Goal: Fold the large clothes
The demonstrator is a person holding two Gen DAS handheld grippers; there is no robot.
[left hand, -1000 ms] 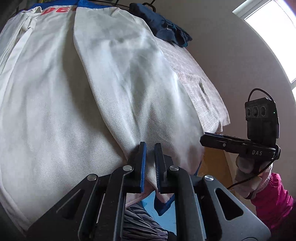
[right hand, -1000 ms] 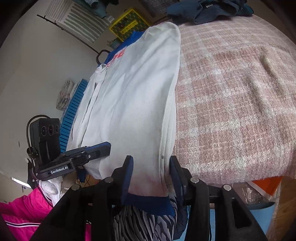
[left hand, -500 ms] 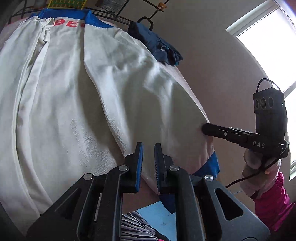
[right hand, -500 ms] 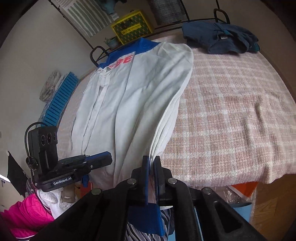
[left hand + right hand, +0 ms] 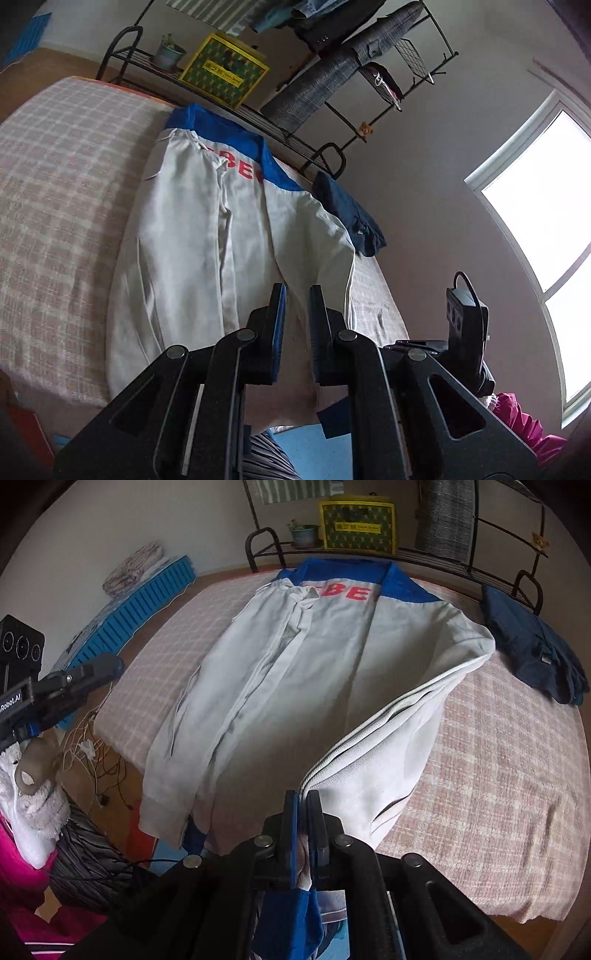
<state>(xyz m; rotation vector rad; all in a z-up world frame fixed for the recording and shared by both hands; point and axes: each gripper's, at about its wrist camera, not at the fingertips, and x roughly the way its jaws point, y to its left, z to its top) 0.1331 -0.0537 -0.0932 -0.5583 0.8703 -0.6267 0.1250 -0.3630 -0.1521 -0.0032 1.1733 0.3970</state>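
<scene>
A large white jacket with a blue collar and red letters lies spread on a checked bedcover; it also shows in the left wrist view. My right gripper is shut on the jacket's near hem, where white cloth and a blue band hang between the fingers. My left gripper has a narrow gap between its jaws and pinches the white fabric near the hem. In the right wrist view the left gripper sits off the bed's left edge.
A dark blue garment lies on the bed's far right corner. A black metal rack with a yellow box and a plant pot stands behind the bed. A blue ribbed mat and loose cables lie left of the bed.
Both grippers have pulled back and up from the bed, lifting the hem. The right gripper closed from open onto the hem. More of the jacket and the room now show.
</scene>
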